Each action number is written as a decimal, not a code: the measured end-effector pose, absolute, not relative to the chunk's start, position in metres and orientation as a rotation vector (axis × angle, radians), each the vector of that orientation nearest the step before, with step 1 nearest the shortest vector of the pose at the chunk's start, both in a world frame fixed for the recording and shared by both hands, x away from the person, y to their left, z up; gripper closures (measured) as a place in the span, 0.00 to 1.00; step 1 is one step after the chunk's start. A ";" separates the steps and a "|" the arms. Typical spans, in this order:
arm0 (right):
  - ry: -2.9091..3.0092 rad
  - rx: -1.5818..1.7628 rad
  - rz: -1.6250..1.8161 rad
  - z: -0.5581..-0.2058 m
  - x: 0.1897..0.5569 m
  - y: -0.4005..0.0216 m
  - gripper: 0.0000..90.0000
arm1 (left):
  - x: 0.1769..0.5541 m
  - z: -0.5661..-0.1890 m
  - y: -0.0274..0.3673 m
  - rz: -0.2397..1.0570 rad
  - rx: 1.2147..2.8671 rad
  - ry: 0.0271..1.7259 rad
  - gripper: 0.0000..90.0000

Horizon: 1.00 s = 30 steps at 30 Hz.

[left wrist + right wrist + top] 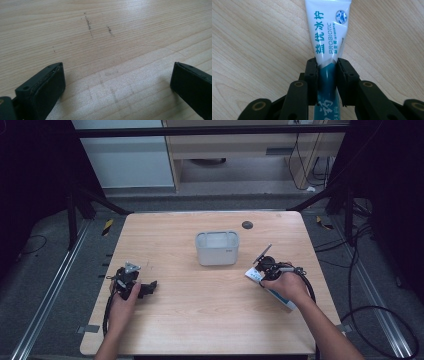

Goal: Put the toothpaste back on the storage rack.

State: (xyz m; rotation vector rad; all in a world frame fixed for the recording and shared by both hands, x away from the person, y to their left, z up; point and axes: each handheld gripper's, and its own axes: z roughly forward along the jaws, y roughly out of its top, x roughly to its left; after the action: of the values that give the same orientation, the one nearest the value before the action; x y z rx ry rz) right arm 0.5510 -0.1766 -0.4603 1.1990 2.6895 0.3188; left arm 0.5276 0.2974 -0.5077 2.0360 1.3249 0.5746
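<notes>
A white and teal toothpaste tube (327, 37) lies on the wooden table, with blue print along it. My right gripper (327, 72) is shut on it, both pads pressing the tube's sides. In the high view the tube (280, 297) sits at the table's right side under the right hand, with the right gripper (263, 272) over its far end. My left gripper (150, 287) rests at the table's left, its jaws wide apart; between them (117, 77) there is bare wood.
A grey open-topped bin (217, 248) stands at the table's middle, toward the back. A small dark round disc (247, 225) lies near the far edge. Cables trail from both grippers off the table's sides.
</notes>
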 end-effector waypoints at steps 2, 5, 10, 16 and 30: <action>2.689 1.185 0.321 -0.460 0.551 -0.177 0.82 | 0.528 -0.508 0.297 0.575 2.035 1.325 0.00; 2.680 1.214 0.323 -0.458 0.550 -0.176 0.84 | 0.528 -0.508 0.297 0.575 2.036 1.325 0.00; 2.670 1.230 0.327 -0.457 0.549 -0.176 0.86 | 0.528 -0.508 0.297 0.575 2.035 1.325 0.00; 2.660 1.240 0.367 -0.453 0.550 -0.180 0.87 | 0.528 -0.508 0.297 0.575 2.035 1.326 0.00; 2.642 1.232 0.421 -0.428 0.548 -0.179 0.88 | 0.528 -0.508 0.297 0.575 2.035 1.325 0.00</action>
State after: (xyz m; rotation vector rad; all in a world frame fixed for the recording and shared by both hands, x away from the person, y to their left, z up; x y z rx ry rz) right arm 0.5480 -0.1790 -0.4280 1.2324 2.6424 0.4213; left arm 0.5277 0.2975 -0.5077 2.0350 1.3255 0.5748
